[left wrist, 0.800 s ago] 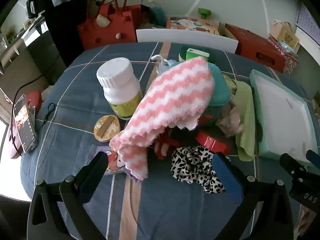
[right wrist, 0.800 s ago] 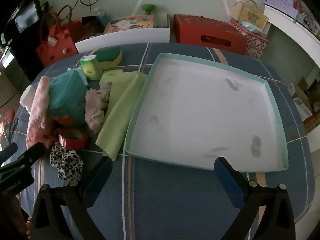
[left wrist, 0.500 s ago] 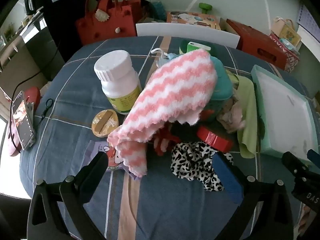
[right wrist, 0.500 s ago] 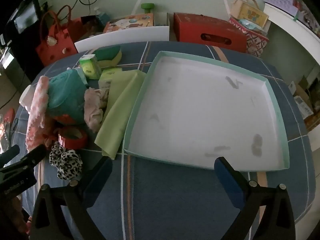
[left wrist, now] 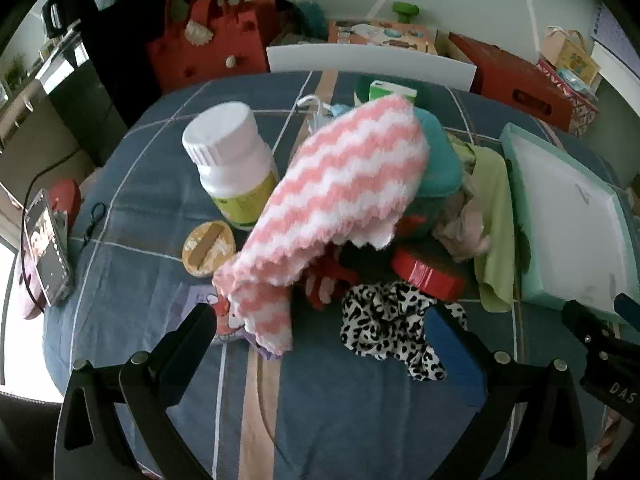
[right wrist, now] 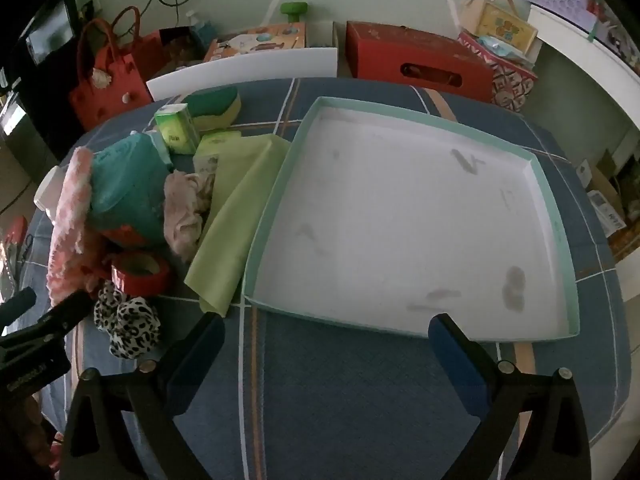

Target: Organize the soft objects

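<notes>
Both grippers [left wrist: 320, 332] [right wrist: 326, 334] wide apart above pink-striped cloth [left wrist: 340, 196], pale tray [right wrist: 552, 200]

We held the left gripper [left wrist: 320, 332], black-armed with blue pads, tilted steeply downward, its jaws spread wide and nothing between them. We held the right gripper [right wrist: 326, 334] at the same steep tilt, jaws equally wide and empty, to the right of the left one.
</notes>
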Motion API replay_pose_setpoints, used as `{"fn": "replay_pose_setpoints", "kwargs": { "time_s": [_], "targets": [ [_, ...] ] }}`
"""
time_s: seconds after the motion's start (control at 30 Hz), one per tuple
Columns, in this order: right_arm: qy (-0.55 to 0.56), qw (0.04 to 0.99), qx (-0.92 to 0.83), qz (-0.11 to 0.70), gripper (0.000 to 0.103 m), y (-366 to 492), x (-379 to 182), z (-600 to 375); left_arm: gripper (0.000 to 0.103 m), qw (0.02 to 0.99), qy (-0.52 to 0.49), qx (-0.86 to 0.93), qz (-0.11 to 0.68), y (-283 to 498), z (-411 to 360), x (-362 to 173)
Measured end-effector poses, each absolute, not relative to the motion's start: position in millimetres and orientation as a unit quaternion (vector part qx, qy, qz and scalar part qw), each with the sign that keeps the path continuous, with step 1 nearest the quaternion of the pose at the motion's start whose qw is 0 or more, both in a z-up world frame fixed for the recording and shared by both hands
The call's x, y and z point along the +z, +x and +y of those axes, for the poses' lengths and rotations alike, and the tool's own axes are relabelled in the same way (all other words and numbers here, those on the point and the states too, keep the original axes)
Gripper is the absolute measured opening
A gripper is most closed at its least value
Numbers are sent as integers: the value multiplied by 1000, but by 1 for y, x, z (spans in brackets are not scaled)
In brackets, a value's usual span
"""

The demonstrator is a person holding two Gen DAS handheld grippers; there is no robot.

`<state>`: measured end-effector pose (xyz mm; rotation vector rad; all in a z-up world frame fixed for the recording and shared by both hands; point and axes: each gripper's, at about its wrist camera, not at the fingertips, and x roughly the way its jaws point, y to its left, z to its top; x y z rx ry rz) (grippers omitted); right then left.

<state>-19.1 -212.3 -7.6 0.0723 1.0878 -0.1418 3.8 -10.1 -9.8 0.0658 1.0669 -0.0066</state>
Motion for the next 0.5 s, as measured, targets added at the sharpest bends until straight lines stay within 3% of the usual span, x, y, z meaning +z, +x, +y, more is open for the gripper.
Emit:
{"fn": "replay_pose_setpoints", "kwargs": {
  "time_s": [0.5],
  "targets": [
    [32, 852, -81, 517, 103, -18, -9, -213, 103, 859, 17, -23, 510, 6, -13, -12]
  ]
}}
